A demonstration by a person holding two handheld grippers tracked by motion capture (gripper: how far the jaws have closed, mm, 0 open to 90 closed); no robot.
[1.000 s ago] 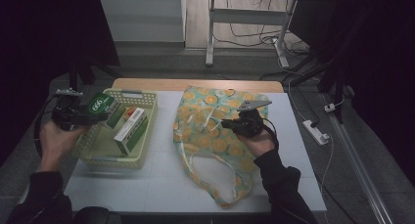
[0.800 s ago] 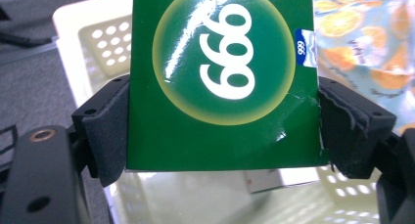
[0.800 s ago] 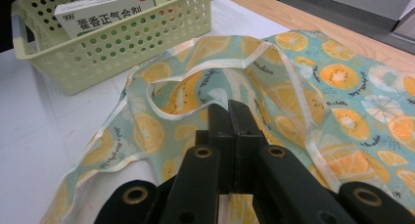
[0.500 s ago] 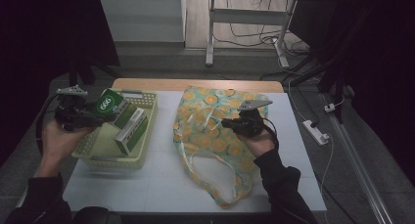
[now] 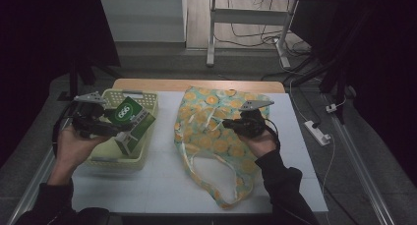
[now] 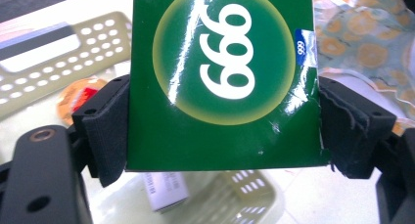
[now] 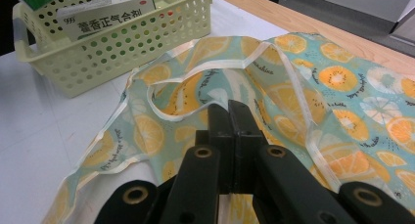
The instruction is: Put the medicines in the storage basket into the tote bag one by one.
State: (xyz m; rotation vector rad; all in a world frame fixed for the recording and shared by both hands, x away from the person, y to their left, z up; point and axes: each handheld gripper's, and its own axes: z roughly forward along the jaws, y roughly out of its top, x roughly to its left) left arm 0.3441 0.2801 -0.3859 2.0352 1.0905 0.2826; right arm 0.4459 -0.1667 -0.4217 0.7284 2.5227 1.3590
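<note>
The left gripper clamps a glossy green cardboard box printed with white 666, its black padded jaws pressing the box's two side edges; in the left gripper view the box stands upright between the pads, its lower right edge a little scuffed. The box hangs above the pale yellow perforated plastic basket at about nine o'clock on the white tabletop, over the basket's three o'clock rim; a white and green carton lies inside beneath it. A bare strip of table runs between the basket and the thin teal fabric bag patterned with orange slices, which lies limp and creased at the table's centre, its cream-edged handles looping toward six o'clock, near the front edge. The right gripper rests on the bag toward three o'clock, jaws pressed fully together; in the right gripper view they meet at a fold of the cloth, though I cannot tell whether any is pinched. Wide clear tabletop lies at five o'clock.
</note>
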